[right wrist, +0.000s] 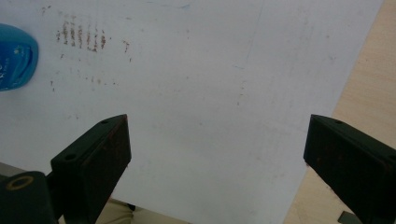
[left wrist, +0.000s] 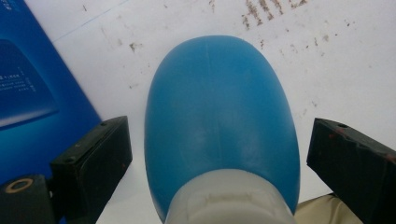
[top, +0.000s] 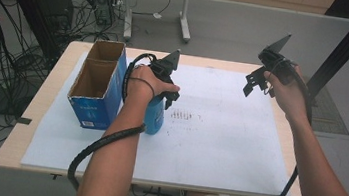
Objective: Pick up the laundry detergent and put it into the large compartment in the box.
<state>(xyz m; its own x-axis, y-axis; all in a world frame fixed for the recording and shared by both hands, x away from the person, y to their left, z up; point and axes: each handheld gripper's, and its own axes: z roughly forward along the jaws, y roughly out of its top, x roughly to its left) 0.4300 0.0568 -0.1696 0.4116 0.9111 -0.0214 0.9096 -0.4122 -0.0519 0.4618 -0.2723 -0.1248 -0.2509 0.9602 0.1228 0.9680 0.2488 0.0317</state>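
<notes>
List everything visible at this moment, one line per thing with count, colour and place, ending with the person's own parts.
bottle: 1, blue with a whitish neck, upright on the sheet just right of the box, between the left gripper's jaws
box: 1, blue outside and brown inside, open top with two compartments, at the sheet's left end
sheet: 1, white with brown smudges, covering most of the table
table: 1, light wood, under the sheet
left gripper: 1, black, over the bottle, jaws apart on either side of it without touching
right gripper: 1, black, held above the sheet's far right part, jaws apart
forearms: 2, coming in from the near edge
</notes>
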